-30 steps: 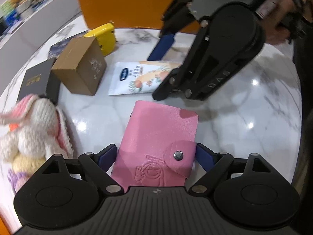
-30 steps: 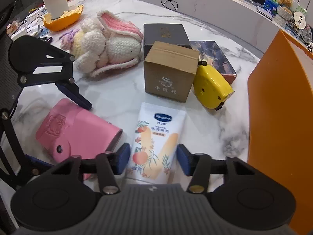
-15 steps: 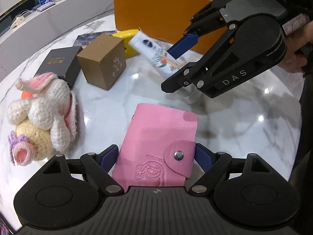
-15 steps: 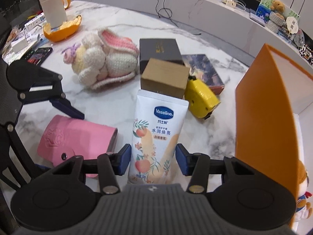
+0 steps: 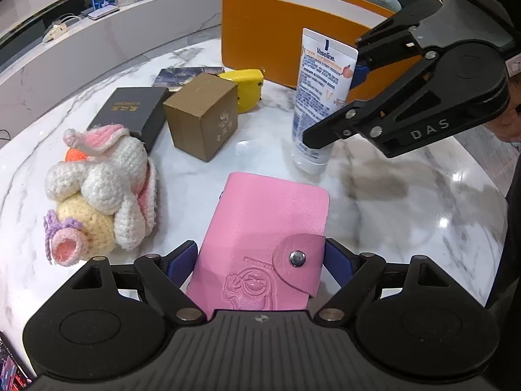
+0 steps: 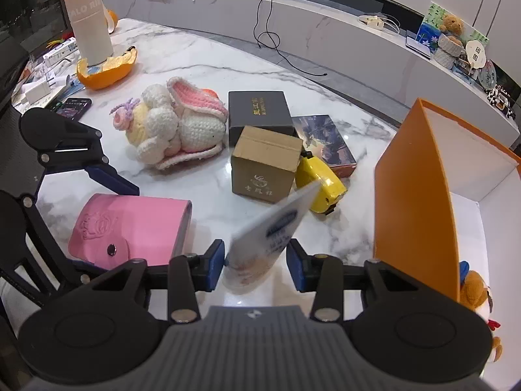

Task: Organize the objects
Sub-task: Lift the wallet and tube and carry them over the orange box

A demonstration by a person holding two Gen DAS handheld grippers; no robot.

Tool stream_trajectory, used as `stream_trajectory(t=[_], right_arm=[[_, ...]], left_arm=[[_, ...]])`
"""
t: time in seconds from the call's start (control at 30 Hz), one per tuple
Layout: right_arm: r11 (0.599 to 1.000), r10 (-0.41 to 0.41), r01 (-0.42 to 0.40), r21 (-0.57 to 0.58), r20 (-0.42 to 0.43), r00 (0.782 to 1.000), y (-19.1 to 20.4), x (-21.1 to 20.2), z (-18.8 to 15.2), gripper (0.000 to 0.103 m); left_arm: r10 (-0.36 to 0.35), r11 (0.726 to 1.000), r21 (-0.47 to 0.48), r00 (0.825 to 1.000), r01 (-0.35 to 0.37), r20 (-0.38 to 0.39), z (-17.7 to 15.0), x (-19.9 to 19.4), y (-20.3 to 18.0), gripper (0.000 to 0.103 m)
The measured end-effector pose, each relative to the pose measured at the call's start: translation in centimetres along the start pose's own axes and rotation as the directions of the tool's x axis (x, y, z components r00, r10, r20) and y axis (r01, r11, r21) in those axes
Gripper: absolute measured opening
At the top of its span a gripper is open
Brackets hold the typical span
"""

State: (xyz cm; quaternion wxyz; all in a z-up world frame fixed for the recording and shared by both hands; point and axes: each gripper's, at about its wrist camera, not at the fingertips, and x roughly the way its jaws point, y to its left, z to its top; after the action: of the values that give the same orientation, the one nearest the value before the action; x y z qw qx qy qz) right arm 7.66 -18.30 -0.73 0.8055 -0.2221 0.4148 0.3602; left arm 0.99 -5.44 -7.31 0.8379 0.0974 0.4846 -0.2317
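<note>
Vaseline tube (image 5: 320, 97): now upright, cap end down just over the table (image 5: 407, 215); a second ago it lay flat on the marble.
Right hand-held gripper (image 6: 255, 262): jaws closing, blue pads on either side of the tube's lower body, tube lifted and tilted toward 1 o'clock in its own view.
Pink card holder (image 5: 260, 247): unmoved, flat on the table between the blue pads of the left hand-held gripper (image 5: 260, 262).
Left hand-held gripper state: jaws wide, pads beside the holder's edges; whether they press on it I cannot tell.
Tube relative to left hand-held gripper: at 1 o'clock, beyond the holder.
Orange box (image 6: 413, 195): at 2 o'clock of the right hand-held gripper, open top.
Writing: "Vaseline" on the tube; "DAS" on the right hand-held gripper's arm; gold characters on the black box (image 5: 130, 114), unreadable.
Brown carton (image 5: 202, 120): beside the black box, at 11 o'clock.
</note>
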Motion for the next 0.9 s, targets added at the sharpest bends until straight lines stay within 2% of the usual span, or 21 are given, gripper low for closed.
stream_trajectory(t=[0.47,0.67,0.9], right_arm=[[0.999,-0.009,0.007,0.033,0.068,0.998,-1.0,-2.7,0.7,0.043],[0.997,-0.036,0.026,0.073,0.144,0.989,-2.5,-5.4,1.3,0.043],[0.986,-0.104,0.071,0.15,0.228,0.968,-5.4,-9.0,1.4,0.043]], left_arm=[[0.035,0.999,0.018,0.998,-0.036,0.046,1.6,-1.8,-0.9,0.097],[0.075,0.997,0.012,0.992,-0.076,0.098,4.1,-4.0,-1.4,0.097],[0.1,0.99,0.085,0.985,-0.113,0.139,8.3,-5.6,-3.9,0.097]])
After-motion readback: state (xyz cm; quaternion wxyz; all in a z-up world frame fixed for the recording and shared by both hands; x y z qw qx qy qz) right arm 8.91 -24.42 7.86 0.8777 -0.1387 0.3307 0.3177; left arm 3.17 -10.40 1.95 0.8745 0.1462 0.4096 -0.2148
